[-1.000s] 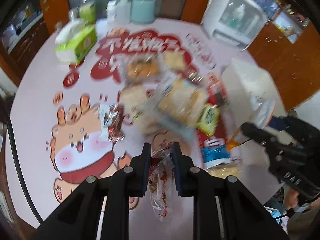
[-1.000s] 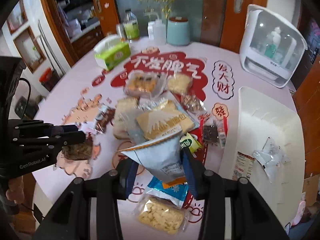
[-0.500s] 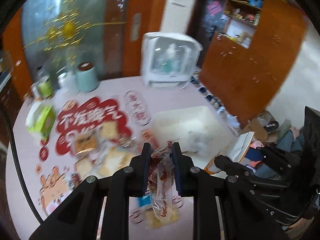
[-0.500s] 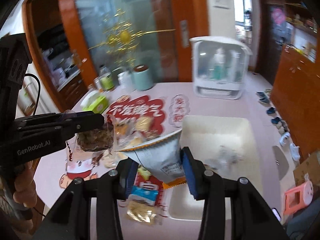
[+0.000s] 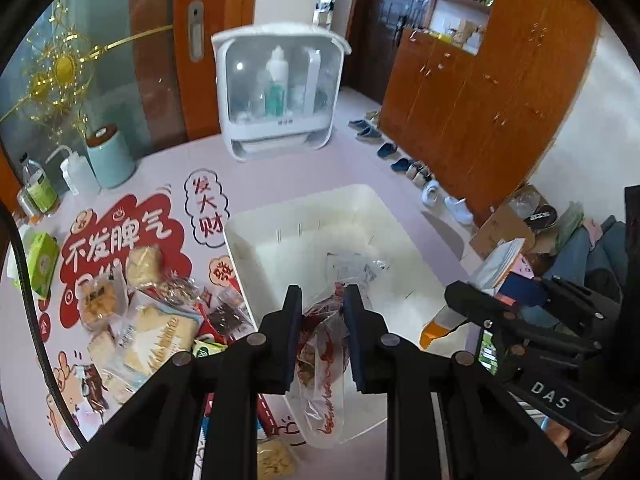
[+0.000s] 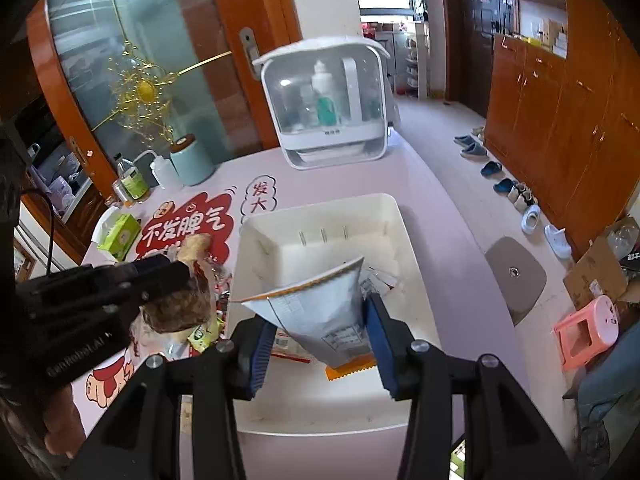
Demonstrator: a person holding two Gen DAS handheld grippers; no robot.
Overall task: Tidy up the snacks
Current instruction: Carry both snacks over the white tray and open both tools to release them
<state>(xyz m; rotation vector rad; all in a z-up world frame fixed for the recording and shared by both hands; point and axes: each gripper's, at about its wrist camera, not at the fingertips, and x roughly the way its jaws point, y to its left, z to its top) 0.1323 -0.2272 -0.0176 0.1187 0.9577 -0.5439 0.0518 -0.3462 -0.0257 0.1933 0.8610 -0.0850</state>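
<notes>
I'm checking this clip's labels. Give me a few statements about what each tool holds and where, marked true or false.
1. The left tool grips a clear plastic snack bag with red print. True.
2. The right tool is open with nothing in it. False: it is shut on a grey-white foil snack packet.
3. The white rectangular plastic bin holds no packets. False: a few small packets lie inside.
4. Snacks lie on the table left of the bin. True.
</notes>
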